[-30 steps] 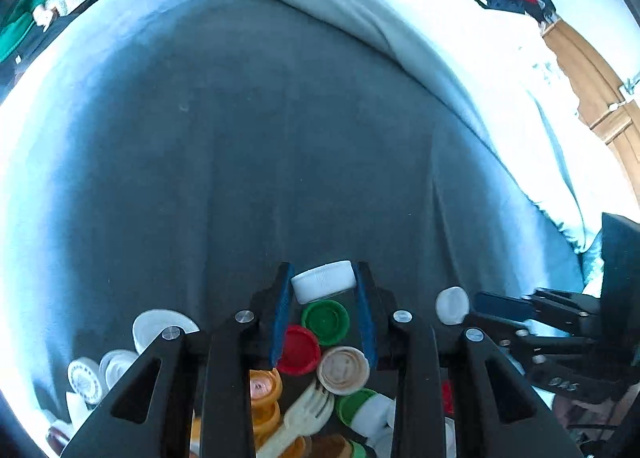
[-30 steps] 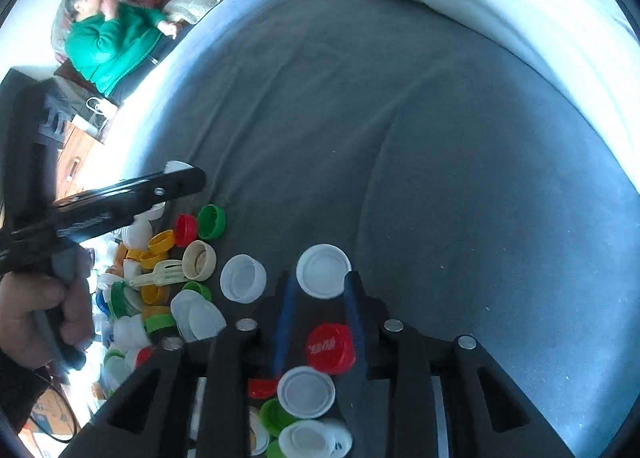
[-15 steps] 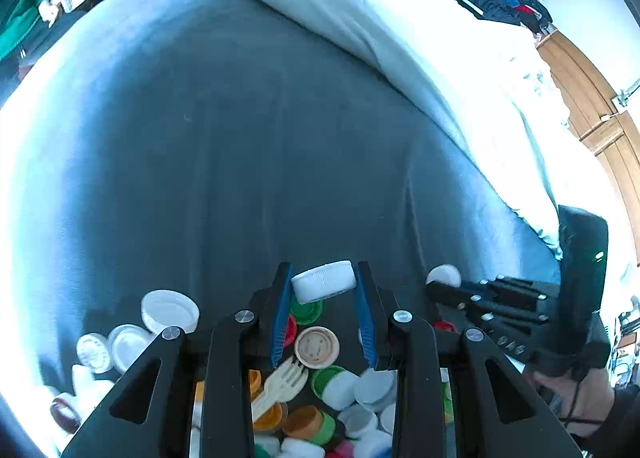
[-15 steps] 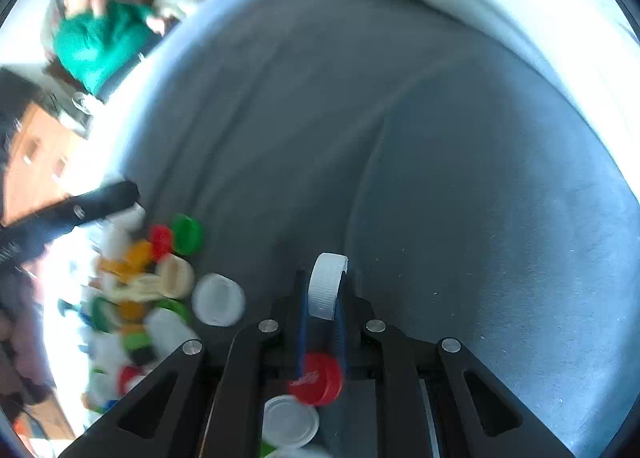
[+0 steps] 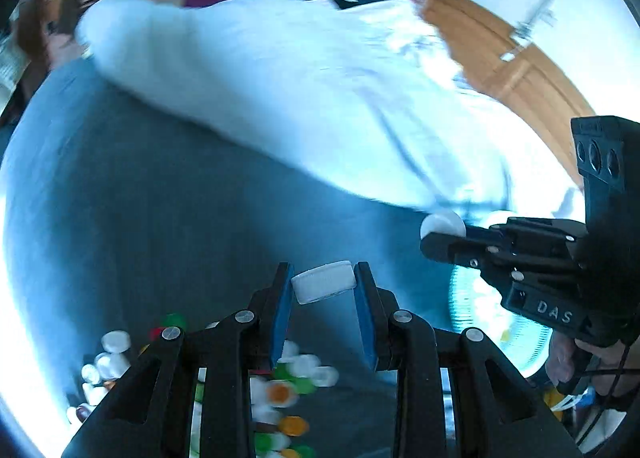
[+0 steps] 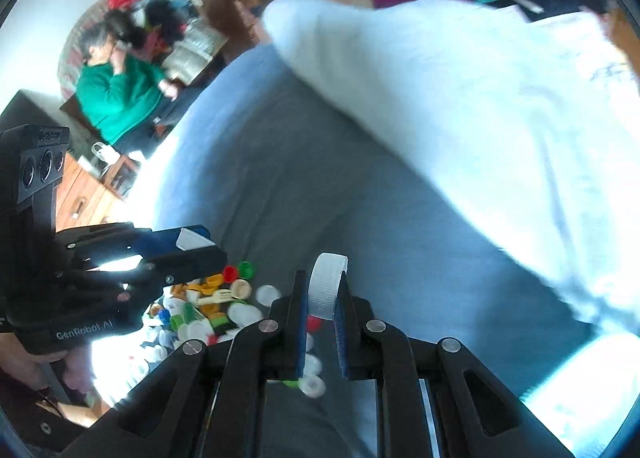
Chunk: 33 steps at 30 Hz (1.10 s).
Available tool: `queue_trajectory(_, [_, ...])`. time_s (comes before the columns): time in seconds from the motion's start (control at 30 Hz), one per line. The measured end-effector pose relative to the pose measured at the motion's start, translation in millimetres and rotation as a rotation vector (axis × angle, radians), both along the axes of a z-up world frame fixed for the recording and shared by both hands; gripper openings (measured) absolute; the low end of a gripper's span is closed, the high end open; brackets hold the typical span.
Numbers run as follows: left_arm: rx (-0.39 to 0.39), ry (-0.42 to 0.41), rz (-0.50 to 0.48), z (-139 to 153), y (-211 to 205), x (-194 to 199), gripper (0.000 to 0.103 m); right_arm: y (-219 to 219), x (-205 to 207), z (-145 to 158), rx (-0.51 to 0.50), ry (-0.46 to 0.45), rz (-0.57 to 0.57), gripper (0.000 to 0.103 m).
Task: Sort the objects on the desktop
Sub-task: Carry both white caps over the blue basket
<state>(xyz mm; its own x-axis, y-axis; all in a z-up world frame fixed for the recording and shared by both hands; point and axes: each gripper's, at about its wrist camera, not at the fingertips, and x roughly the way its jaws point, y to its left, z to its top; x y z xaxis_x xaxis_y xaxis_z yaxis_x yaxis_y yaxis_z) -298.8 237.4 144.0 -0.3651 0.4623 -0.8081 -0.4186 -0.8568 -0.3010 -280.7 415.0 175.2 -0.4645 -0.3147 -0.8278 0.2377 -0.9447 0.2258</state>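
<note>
My left gripper point(image 5: 322, 282) is shut on a white bottle cap point(image 5: 323, 282), held flat between its blue pads, lifted well above the blue-grey bedsheet point(image 5: 160, 217). My right gripper point(image 6: 324, 290) is shut on another white ribbed cap point(image 6: 327, 285), held on edge. A pile of mixed coloured caps point(image 6: 208, 306) lies on the sheet below and left of the right gripper; it also shows under the left gripper point(image 5: 280, 394). The right gripper with its cap point(image 5: 442, 225) shows at the right of the left wrist view; the left gripper point(image 6: 192, 244) shows at the left of the right wrist view.
A white duvet point(image 5: 300, 97) lies across the far side of the bed. A round pale-blue basket point(image 5: 496, 322) sits low at the right behind the right gripper. A person in a green top point(image 6: 120, 93) sits far left. A wooden cabinet point(image 5: 512, 69) stands at the right.
Both grippers have risen away from the cap pile with their white caps and tilted up toward the duvet. The right gripper closed on its cap about half a second ago.
</note>
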Motion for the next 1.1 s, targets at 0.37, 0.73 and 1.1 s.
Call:
queue_trajectory(0.37, [0.048, 0.049, -0.245, 87, 145, 25, 0.026, 163, 88, 99, 0.098, 0.016, -0.265, 0.013])
queue_trajectory(0.73, [0.044, 0.016, -0.478, 124, 287, 77, 0.026, 274, 139, 109, 0.108, -0.053, -0.364, 0.013])
queue_trajectory(1.1, [-0.02, -0.023, -0.506, 119, 349, 95, 0.026, 334, 137, 97, 0.067, -0.069, -0.316, 0.013])
